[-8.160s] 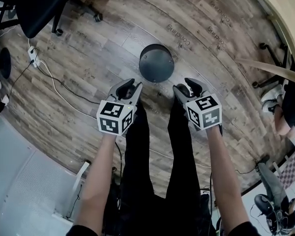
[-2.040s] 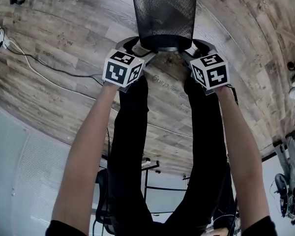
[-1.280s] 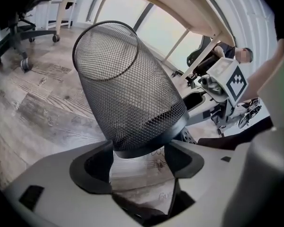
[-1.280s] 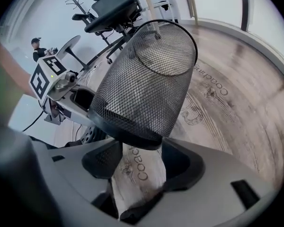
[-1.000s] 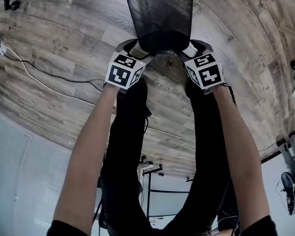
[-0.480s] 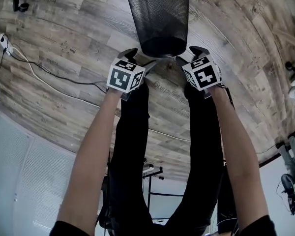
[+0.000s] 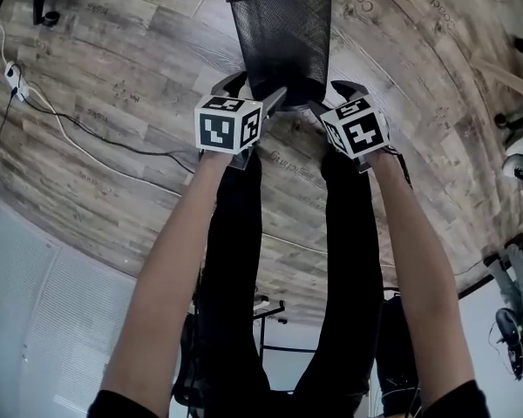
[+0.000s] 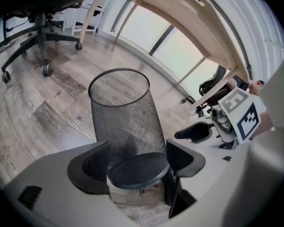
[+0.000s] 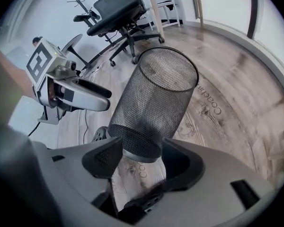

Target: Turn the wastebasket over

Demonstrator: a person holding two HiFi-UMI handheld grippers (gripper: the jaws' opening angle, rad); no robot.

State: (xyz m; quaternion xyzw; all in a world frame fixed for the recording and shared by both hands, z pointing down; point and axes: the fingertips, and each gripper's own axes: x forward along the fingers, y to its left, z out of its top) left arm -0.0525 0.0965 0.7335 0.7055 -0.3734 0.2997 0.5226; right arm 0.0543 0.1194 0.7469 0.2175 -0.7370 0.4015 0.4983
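Note:
The black mesh wastebasket (image 7: 283,42) stands upright on the wood floor, mouth up, solid base down. My left gripper (image 7: 248,90) and right gripper (image 7: 327,94) hover at either side of the base, a little above it. In the left gripper view the wastebasket (image 8: 123,117) shows between the wide-spread jaws of the left gripper (image 8: 137,162), with floor visible under the base and no pad pressing on it. The right gripper view shows the same: the wastebasket (image 9: 156,98) lies beyond the right gripper (image 9: 139,157), whose jaws stand apart and free of it.
A black office chair (image 9: 118,11) stands behind the basket, and a light wooden desk (image 8: 189,13) beside it. A white cable (image 7: 70,129) with a plug block (image 7: 13,77) runs over the floor at the left. The person's dark-trousered legs (image 7: 235,233) are below the grippers.
The basket, base up on the floor at first, now stands mouth up. Over the last second both grippers have let go of its base and lifted away from it.

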